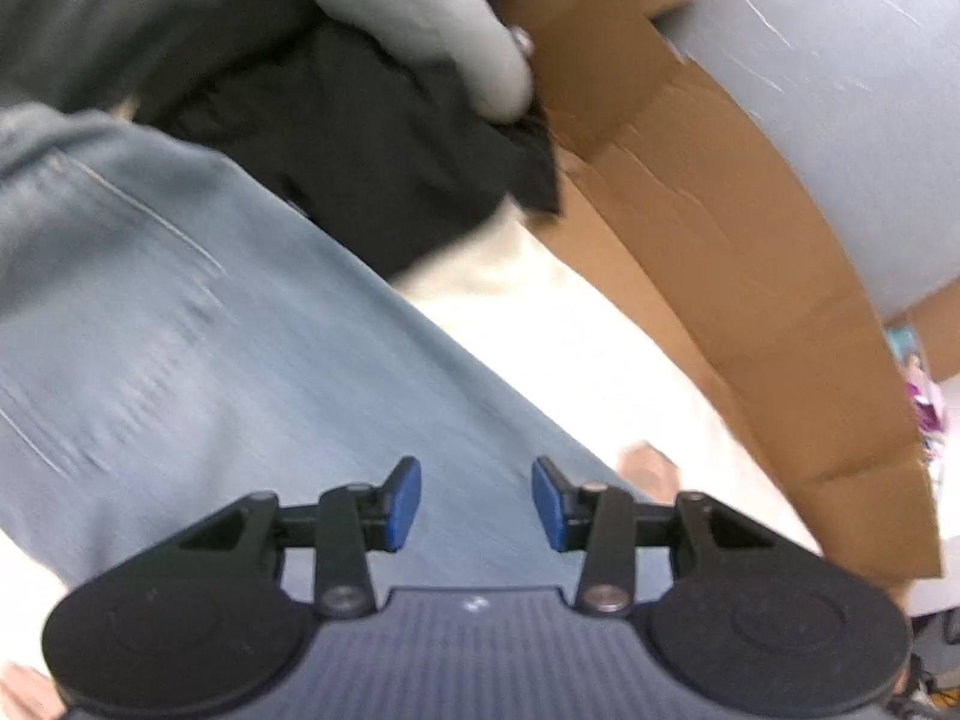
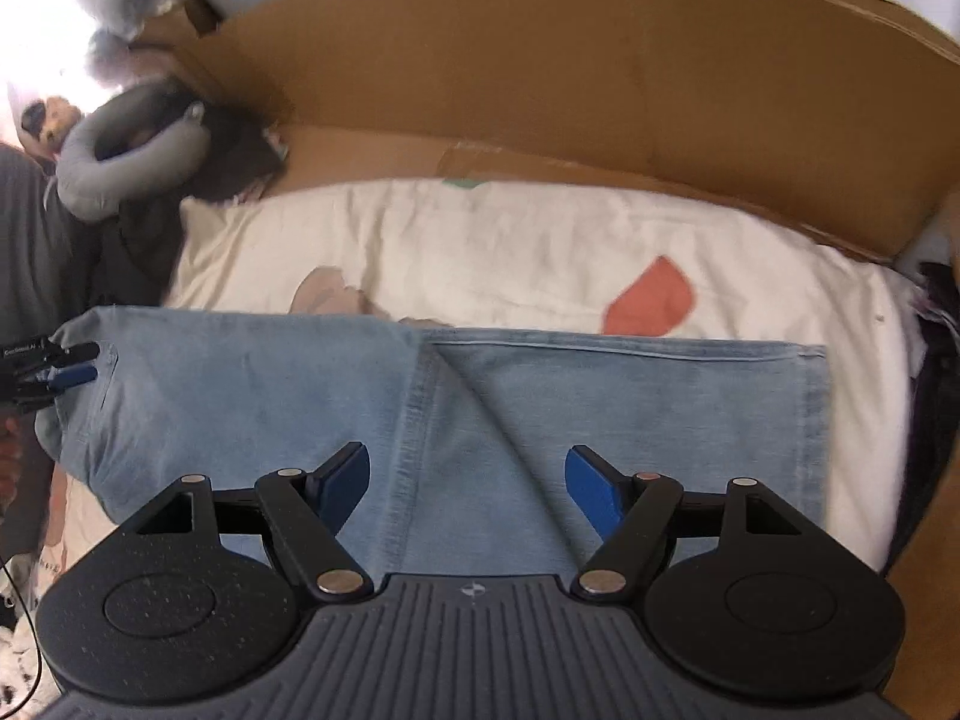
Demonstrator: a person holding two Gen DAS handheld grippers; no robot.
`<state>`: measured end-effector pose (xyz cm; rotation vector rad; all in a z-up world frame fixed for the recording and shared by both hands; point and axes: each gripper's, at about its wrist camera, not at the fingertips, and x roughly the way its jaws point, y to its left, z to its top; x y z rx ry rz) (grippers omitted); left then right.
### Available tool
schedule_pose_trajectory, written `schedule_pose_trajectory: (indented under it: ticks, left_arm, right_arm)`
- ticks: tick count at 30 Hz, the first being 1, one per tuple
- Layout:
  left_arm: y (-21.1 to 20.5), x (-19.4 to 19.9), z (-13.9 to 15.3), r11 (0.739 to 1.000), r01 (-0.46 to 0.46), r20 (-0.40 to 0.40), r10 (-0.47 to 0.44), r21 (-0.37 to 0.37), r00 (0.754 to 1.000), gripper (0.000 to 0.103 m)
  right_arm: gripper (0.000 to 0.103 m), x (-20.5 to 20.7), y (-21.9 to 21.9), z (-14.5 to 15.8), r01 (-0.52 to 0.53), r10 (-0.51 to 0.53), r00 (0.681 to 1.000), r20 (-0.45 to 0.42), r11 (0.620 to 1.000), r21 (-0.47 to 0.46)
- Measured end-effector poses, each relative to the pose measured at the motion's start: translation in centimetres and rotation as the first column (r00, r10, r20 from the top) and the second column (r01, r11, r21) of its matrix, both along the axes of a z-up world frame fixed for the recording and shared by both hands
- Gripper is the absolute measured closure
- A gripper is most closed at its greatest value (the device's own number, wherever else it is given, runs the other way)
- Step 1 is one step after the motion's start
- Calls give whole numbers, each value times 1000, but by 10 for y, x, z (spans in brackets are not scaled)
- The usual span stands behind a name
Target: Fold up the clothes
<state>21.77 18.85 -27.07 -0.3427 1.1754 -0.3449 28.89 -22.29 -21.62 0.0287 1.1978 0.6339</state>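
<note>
Light blue jeans [image 2: 336, 396] lie folded lengthwise across a cream bed sheet [image 2: 510, 240], waist end at the left, hems at the right. My right gripper [image 2: 468, 483] hovers open over the middle of the jeans, nothing between its blue pads. In the right wrist view my left gripper [image 2: 84, 363] sits at the waist end of the jeans, by the left edge. The left wrist view is blurred: my left gripper [image 1: 477, 501] stands open above the jeans [image 1: 240, 372], its blue pads apart with only denim below them.
A brown cardboard wall [image 2: 600, 78] runs along the far side of the bed. A grey neck pillow [image 2: 120, 162] and dark clothes [image 1: 372, 168] lie at the head end. The sheet has an orange patch [image 2: 651, 300]. A dark pile [image 2: 936, 360] sits at the right edge.
</note>
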Motion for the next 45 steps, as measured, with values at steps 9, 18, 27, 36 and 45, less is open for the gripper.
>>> schedule_pose_trajectory:
  ticks: [9,18,27,36,45]
  left_arm:
    - [-94,-42,-18,988,156,-27,-156,-4,987,58]
    - [-171,-78,-31,910,414,-95,-410,24,907,56]
    - [-198,-128,-59,828,556,-142,-560,-72,816,57]
    - [-197,-159,-75,791,592,-198,-612,-154,766,58]
    - [-190,-173,-104,794,580,-282,-608,-185,742,65]
  right_arm:
    - [30,-46,-68,-32,205,-215,971,103,974,101]
    - [30,-72,-66,-46,175,-190,972,139,978,109]
    - [31,-88,-56,-50,132,-144,977,157,988,85]
    - [31,-105,-55,-58,112,-123,982,145,990,85]
    - [31,-114,-54,-67,97,-106,987,124,992,76]
